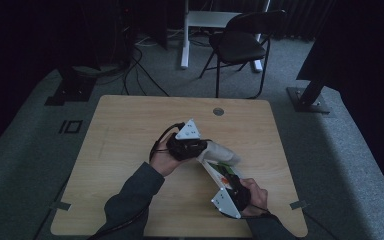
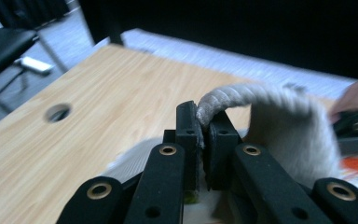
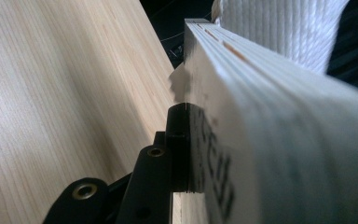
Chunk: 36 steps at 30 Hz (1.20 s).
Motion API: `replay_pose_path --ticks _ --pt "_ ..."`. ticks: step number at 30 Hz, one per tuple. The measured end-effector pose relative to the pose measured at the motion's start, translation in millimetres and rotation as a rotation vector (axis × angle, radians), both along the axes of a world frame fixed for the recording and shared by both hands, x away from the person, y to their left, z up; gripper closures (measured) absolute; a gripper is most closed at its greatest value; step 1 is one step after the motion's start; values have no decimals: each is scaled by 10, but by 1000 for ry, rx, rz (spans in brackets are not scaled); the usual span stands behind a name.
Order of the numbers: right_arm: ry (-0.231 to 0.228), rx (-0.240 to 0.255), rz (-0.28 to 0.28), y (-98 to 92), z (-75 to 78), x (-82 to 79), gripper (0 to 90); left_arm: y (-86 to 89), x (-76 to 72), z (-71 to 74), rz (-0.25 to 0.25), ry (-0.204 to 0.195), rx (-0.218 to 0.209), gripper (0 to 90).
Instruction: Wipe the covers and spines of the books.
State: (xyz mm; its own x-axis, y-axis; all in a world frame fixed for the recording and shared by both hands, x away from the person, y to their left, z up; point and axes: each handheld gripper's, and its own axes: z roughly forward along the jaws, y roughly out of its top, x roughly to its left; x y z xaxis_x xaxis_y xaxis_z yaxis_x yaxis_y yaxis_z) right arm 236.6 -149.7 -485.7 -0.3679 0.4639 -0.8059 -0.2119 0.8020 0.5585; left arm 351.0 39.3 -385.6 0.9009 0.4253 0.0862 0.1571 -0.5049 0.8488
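Over the middle of the wooden table point(image 1: 130, 120), my left gripper point(image 1: 205, 149) is shut on the rim of an off-white knitted cloth point(image 1: 223, 152). In the left gripper view the two black jaws point(image 2: 204, 121) pinch the cloth's rolled edge point(image 2: 223, 100), and the rest of it drapes down to the right. My right gripper point(image 1: 228, 184) is shut on a flat white pack with green and orange print point(image 1: 222, 172). It holds the pack tilted, its far end under the cloth. In the right gripper view one jaw presses the pack's side point(image 3: 261, 116), the other is hidden, and the ribbed cloth point(image 3: 284, 28) sits at the pack's far end.
A round cable hole point(image 1: 218, 111) lies near the table's far edge. Beyond the table, a black folding chair point(image 1: 240, 42) and a white desk leg point(image 1: 184, 35) stand on grey carpet. Cables point(image 1: 140, 70) run over the floor at the back left.
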Motion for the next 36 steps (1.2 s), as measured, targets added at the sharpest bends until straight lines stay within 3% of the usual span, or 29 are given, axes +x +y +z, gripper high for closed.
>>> replay_pose_path --ticks 3,6,12,19,25,36 --pt "-8 -1 -2 2 3 0 780 -22 6 -35 27 -26 51 865" --pt "-10 -3 2 1 8 -1 780 -22 27 -53 47 -38 75 865" --pt "-10 -1 5 10 13 -12 780 22 126 -113 95 -35 103 865" --pt "-20 -4 9 11 19 -13 780 60 205 -159 132 -19 105 865" --pt "-17 -11 1 19 10 -18 780 43 205 -181 103 2 107 866" --pt "-20 -11 -2 14 16 -14 780 -79 86 -179 -1 9 116 867"
